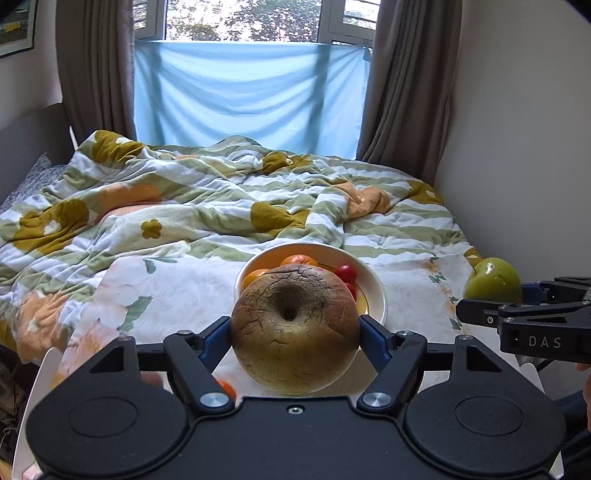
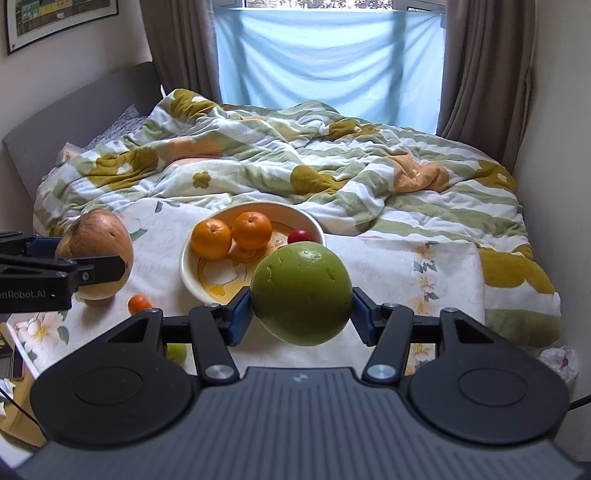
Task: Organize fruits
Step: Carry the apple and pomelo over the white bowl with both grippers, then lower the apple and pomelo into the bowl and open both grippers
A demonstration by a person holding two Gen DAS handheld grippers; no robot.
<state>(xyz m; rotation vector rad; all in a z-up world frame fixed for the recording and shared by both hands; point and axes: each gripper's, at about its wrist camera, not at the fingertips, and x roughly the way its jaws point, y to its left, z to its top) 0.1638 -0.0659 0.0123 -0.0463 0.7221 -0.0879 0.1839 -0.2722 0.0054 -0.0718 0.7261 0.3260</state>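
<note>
Two claws w/ fruit, left claw point(image 1: 295, 328) clamps cracked brown apple point(image 1: 295, 328) (dimple forward), right claw point(image 2: 301, 299) clamps green apple point(image 2: 301, 295)

Ahead of you at twelve o'clock a pale blue sheet point(image 2: 328, 62) hangs across the lower window point(image 1: 243, 18), with brown curtains point(image 1: 96, 70) drawn back at eleven and one o'clock. Below it you see a bed whose rumpled quilt point(image 1: 207, 199), striped green and white with mustard and peach flowers, fills the middle ground. A grey headboard point(image 2: 74, 114) runs along your ten o'clock side, and a framed poster point(image 2: 55, 18) hangs on the wall above it. Nearest you, a white floral cloth point(image 1: 177, 291) lies flat over the quilt's front edge. At your four o'clock, beside the bed, sits a crumpled white plastic bag point(image 2: 559, 362).
</note>
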